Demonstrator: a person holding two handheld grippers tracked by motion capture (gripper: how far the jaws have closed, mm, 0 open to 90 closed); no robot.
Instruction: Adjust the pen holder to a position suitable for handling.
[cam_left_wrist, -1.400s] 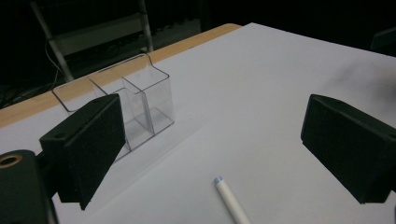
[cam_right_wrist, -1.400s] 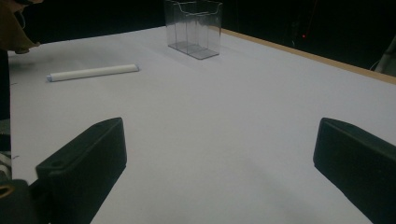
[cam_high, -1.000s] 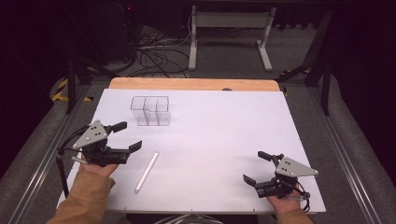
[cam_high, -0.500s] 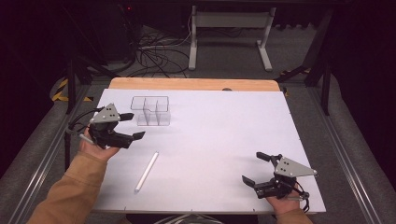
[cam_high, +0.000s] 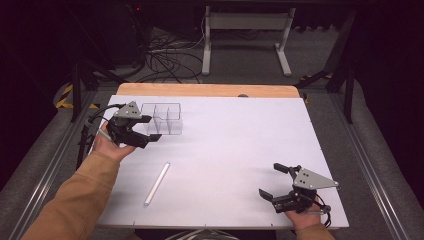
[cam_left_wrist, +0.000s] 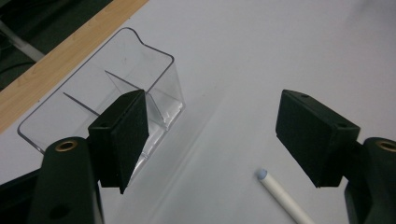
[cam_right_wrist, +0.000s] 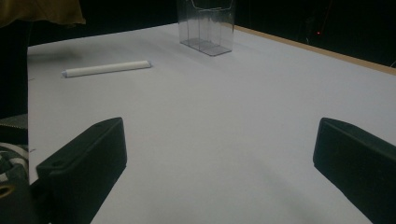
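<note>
The white counter (cam_high: 235, 150) is evenly lit from above, while the floor toward twelve o'clock falls into darkness. Shadows are soft and faint. Both gripper views look dim and bluish, and the near black fingers (cam_right_wrist: 84, 168) are slightly blurred.

Table top (cam_high: 240, 135): plain white sheet, no pattern; far edge a light wood strip (cam_high: 200, 90), tan-orange

Divided box (cam_high: 161, 119): clear, colourless plastic

Pen-like stick (cam_high: 156, 183): white; tip pale blue-grey in left gripper view (cam_left_wrist: 262, 174)

Left gripper (cam_high: 148, 128): black jaws, grey three-cornered plate. Right gripper (cam_high: 275, 180): same black and grey

Sleeve (cam_high: 75, 200): mustard-tan

Floor (cam_high: 380, 150): grey; yellow-black striped tape (cam_high: 64, 96) at left

Background dark, near black
</note>
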